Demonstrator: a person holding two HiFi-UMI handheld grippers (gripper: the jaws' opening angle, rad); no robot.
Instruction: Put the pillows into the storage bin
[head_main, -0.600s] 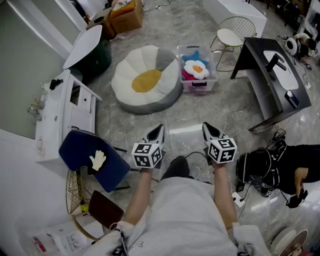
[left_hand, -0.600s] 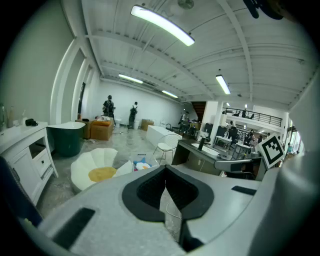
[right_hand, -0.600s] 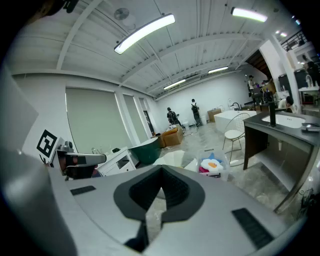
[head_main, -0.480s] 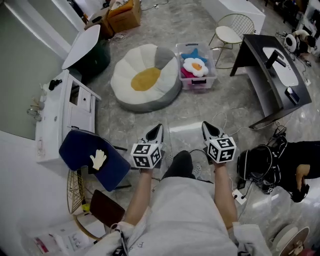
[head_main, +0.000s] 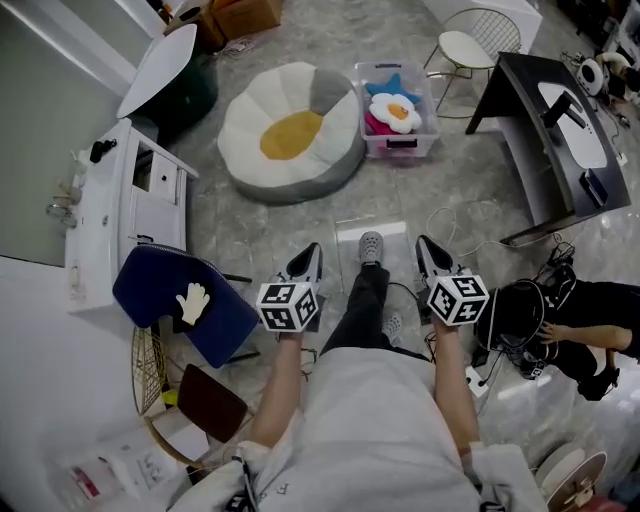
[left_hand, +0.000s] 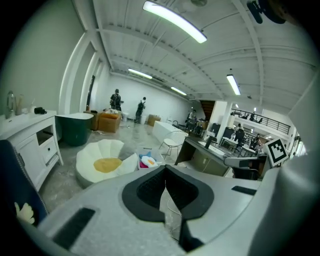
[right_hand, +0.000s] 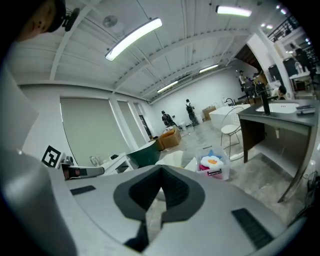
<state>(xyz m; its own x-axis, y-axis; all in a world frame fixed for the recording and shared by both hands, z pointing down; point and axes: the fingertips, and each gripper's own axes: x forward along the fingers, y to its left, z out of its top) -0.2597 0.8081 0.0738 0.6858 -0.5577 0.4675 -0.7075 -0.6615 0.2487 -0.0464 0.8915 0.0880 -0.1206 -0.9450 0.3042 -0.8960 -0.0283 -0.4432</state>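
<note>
Readable words or numbers: none could be made out.
Left tool (head_main: 312, 252) and right tool (head_main: 425, 245): cubes were printed with black-and-white square markers, no letters.
Storage bin (head_main: 375, 149) label: a dark strip was seen, too small to be read.

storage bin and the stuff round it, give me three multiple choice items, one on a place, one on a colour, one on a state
1. In the head view, where is the storage bin relative to the big flower cushion?
A. on top of it
B. on the floor at its right
C. at its left

2. What colour is the cushion's centre?
A. yellow
B. green
C. purple

3. How is the left claw?
A. shut on a pillow
B. wide open
C. shut, nothing in it

Answers:
1 B, the bin stands on the floor just right of the cushion.
2 A, the round patch in the middle is yellow.
3 C, the left gripper view shows its pads together, with only the floor beyond them.
</note>
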